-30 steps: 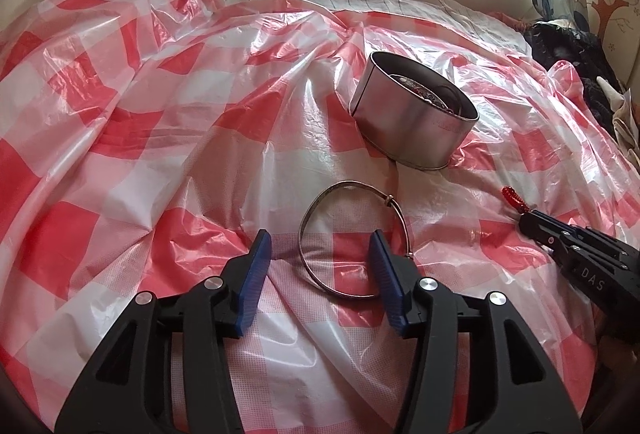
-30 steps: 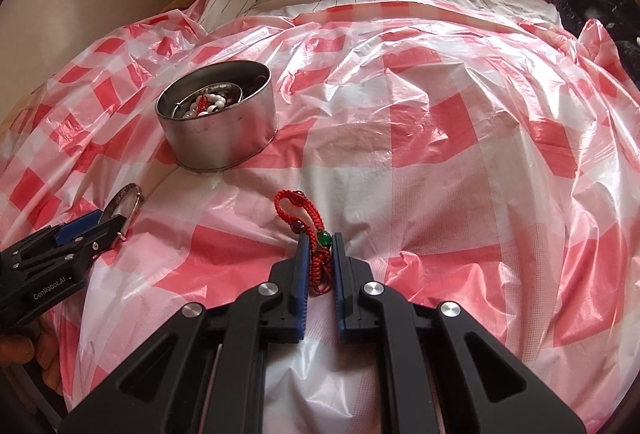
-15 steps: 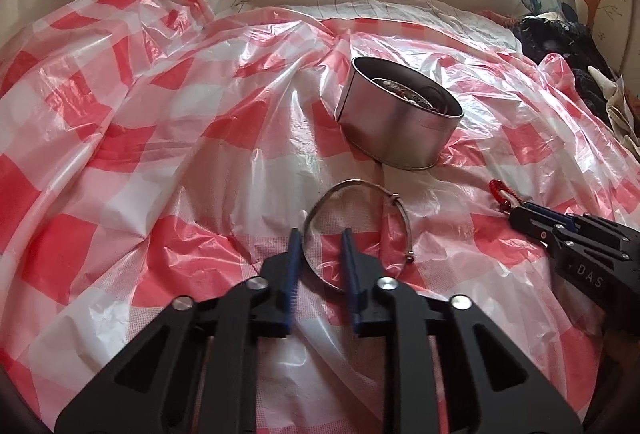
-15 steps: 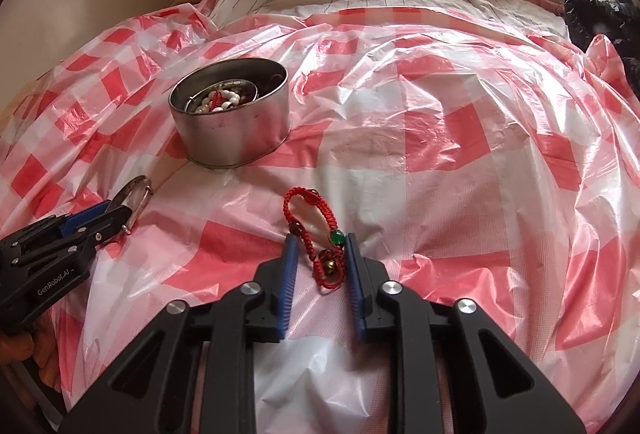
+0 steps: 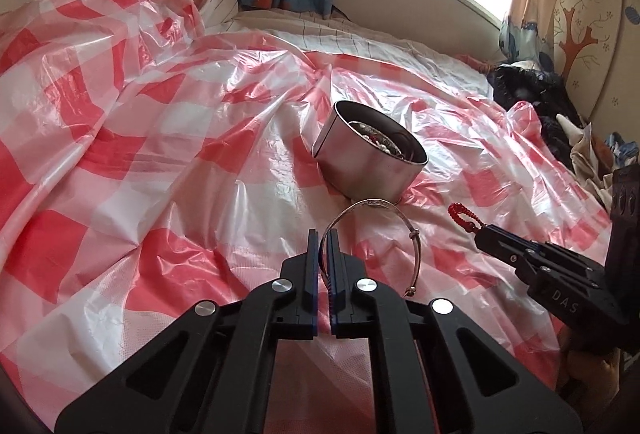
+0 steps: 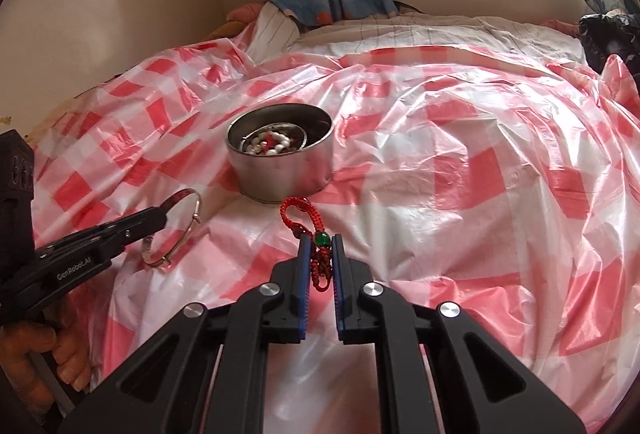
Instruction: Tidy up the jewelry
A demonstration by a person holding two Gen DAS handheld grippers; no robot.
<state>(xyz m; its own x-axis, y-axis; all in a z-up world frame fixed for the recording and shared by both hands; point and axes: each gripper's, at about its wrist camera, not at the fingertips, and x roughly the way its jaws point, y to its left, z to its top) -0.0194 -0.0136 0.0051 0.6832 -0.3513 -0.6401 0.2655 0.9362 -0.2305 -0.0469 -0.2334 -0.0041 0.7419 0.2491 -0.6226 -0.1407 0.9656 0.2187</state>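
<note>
Thin silver metal bangle [image 5: 376, 230]: clamped at its rim by left gripper [image 5: 323, 234], raised just short of round steel tin [image 5: 370, 164].

Red braided cord bracelet [image 6: 316, 246]: pinched in right gripper [image 6: 319, 246], lifted. Judgement: pick-up done; next, carry both over the tin and release.

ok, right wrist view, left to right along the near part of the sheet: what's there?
Left gripper → silver bangle it is shut on → red cord bracelet clamped in the right gripper. The metal tin sits farther back, between bangle and bracelet, on the checked plastic sheet.
</note>
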